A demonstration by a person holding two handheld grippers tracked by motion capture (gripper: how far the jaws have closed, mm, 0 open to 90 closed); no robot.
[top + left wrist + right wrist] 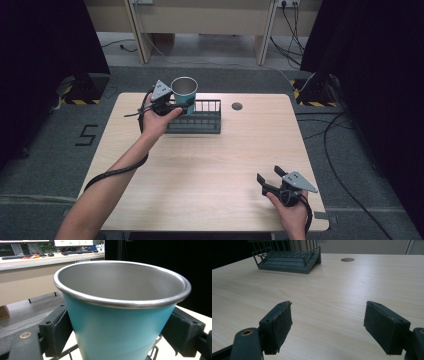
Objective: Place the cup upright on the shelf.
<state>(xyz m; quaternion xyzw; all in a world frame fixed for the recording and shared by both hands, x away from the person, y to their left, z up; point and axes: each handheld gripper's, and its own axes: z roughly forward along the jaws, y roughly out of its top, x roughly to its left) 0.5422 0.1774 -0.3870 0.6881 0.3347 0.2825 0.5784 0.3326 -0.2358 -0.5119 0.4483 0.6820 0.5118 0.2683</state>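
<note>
The left tongs (186, 106) are clamped on a teal cup (184, 93) with a bare metal rim and inside, holding it upright at the far left of the tabletop (215, 170). In the high view the cup sits at the left end of a dark wire rack (200, 117), and whether its base rests in the rack or hangs just above it cannot be told. From the left gripper view the cup (120, 322) stands between the two black pads (58, 332), one pressed against each side of its teal wall, and its open mouth faces up with nothing visible inside. Thin bars of the rack (156, 350) show just under the cup. The left hand (156, 120) grips the tool from the near side, with its cable trailing down along the forearm.

The right tongs (270, 178) are released, their jaws spread wide with nothing between them, low over the near right part of the tabletop and well apart from the rack. The right hand (292, 207) holds them by the near edge. In the right gripper view the gap between the jaws (328, 327) shows bare wood grain, and the rack (287, 257) stands far off to the left, with a small round grommet (347, 259) set in the tabletop to its right.
</note>
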